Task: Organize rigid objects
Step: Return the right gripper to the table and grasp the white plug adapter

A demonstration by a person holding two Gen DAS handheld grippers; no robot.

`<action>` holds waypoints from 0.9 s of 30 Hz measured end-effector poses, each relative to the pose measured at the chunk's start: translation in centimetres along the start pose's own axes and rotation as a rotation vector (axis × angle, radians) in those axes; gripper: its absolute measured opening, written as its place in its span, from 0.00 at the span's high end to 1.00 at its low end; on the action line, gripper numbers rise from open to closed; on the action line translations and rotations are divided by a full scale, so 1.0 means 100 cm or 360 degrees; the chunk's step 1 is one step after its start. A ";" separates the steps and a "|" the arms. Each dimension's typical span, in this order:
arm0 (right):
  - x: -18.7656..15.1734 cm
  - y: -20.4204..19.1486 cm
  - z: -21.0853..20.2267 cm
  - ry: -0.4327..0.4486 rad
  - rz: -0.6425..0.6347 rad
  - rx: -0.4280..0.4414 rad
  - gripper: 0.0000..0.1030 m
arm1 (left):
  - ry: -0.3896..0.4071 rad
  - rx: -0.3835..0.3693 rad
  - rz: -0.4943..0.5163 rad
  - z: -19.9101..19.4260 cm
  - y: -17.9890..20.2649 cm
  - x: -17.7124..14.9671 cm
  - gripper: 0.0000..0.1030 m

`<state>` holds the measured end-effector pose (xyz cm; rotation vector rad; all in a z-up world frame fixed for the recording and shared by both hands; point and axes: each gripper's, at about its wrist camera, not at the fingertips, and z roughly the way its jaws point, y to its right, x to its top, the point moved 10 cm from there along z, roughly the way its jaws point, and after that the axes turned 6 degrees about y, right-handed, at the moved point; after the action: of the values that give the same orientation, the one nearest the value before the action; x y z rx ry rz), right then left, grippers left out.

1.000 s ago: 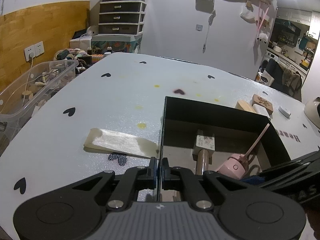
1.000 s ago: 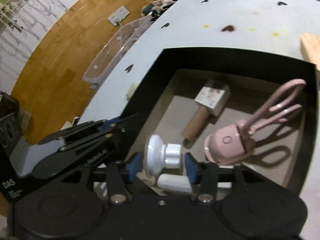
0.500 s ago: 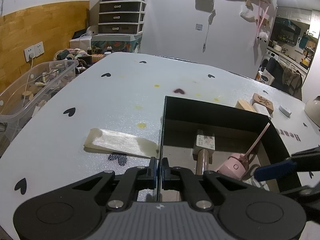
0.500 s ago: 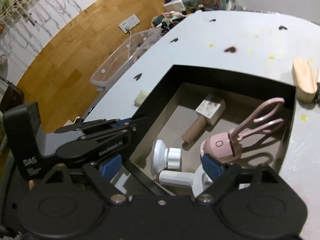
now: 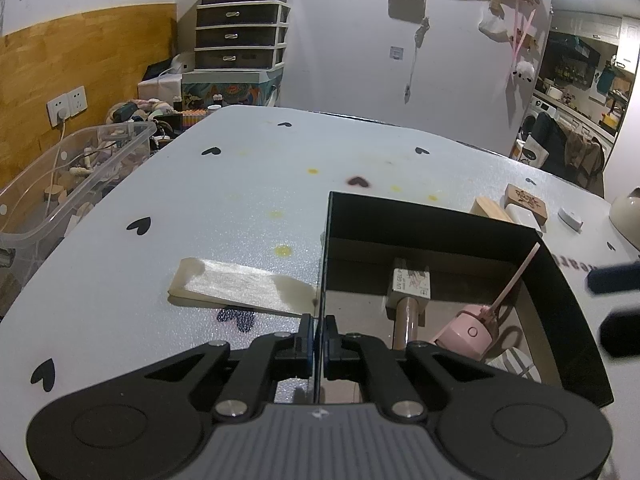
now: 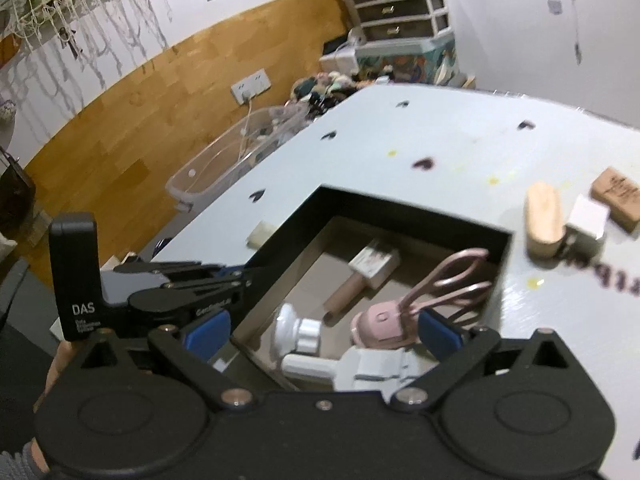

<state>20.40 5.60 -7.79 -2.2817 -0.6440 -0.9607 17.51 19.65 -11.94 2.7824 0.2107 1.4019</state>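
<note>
The black box (image 5: 432,224) stands open-topped, so entry is from above; its floor is crowded toward 6 o'clock by the pink device (image 6: 384,324) and white fittings (image 6: 304,336). The left claw (image 5: 318,336) is clamped on the box's left wall. At 10 o'clock the tabletop (image 5: 248,184) lies bare; wooden blocks (image 6: 544,220) crowd 2 o'clock.

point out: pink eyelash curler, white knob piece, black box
pink eyelash curler (image 6: 382,322): right wrist view, on its rounded pink body.
white knob piece (image 6: 298,332): right wrist view, on the disc end, lying in the box.
black box (image 5: 424,222): left wrist view, on the inner face of its far wall.
</note>
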 end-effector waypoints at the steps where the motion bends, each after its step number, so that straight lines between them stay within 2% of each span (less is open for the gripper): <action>1: 0.003 0.004 -0.005 0.0025 -0.0015 -0.0024 0.01 | 0.0000 0.0000 0.0000 0.000 0.000 0.000 0.97; 8: 0.021 0.048 -0.034 0.0175 0.0027 -0.0206 0.01 | -0.0001 0.0002 0.0009 -0.001 0.001 0.000 0.97; 18: 0.039 0.165 -0.055 0.0360 0.0222 -0.0623 0.03 | -0.0002 0.0005 0.0016 -0.001 0.001 0.000 0.97; 21: 0.043 0.194 -0.048 0.0378 0.0342 -0.0652 0.10 | -0.0002 0.0007 0.0017 -0.001 0.001 0.000 0.97; 25: 0.048 0.220 -0.025 0.0354 0.0513 -0.0625 0.19 | -0.0002 0.0007 0.0021 -0.001 0.001 0.001 0.97; 27: 0.051 0.229 -0.011 0.0338 0.0560 -0.0654 0.21 | -0.0002 0.0006 0.0018 -0.001 0.001 0.001 0.97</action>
<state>37.20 -10.53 -10.63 -2.4759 0.0569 -1.2166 17.47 19.60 -11.84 2.7917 0.1981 1.4039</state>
